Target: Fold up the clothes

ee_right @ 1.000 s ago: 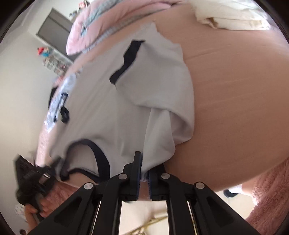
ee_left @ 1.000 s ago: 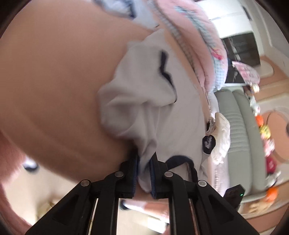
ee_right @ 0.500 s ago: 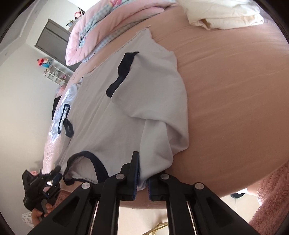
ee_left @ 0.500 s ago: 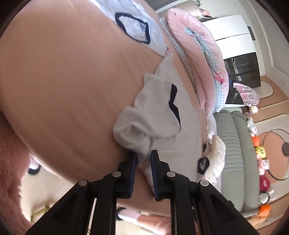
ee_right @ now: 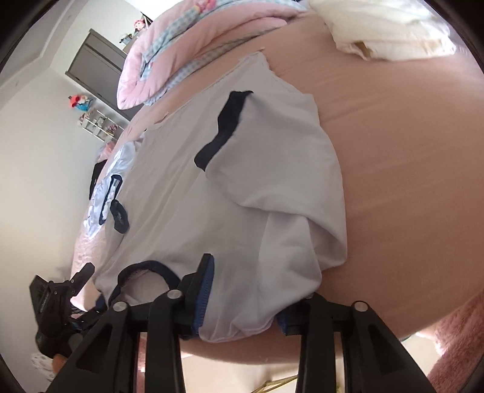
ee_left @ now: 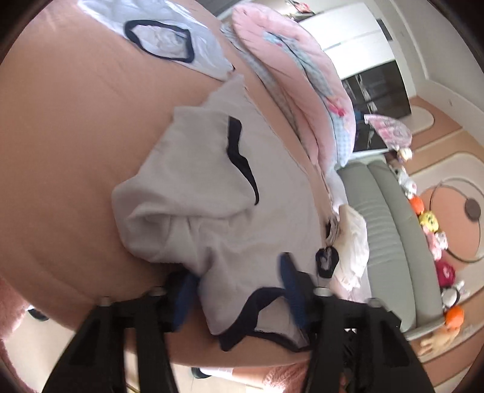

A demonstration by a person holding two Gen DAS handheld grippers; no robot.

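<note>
A pale grey T-shirt with navy trim lies spread on the peach bed sheet, one sleeve folded inward over its body. My left gripper stands open at the shirt's near edge beside the navy collar, cloth lying loose between its blue pads. In the right wrist view the same T-shirt fills the middle. My right gripper is open too, with the shirt's shoulder edge lying between its fingers. The left gripper shows at the lower left there.
A second light shirt with a navy collar lies farther up the bed. A pink quilt is heaped along the far side, a cream blanket at the top right. A grey-green sofa with toys stands beyond. Pink rug below.
Both grippers have opened and let go of the shirt's near edge, which now rests on the bed. The left camera has shifted slightly toward the collar.
</note>
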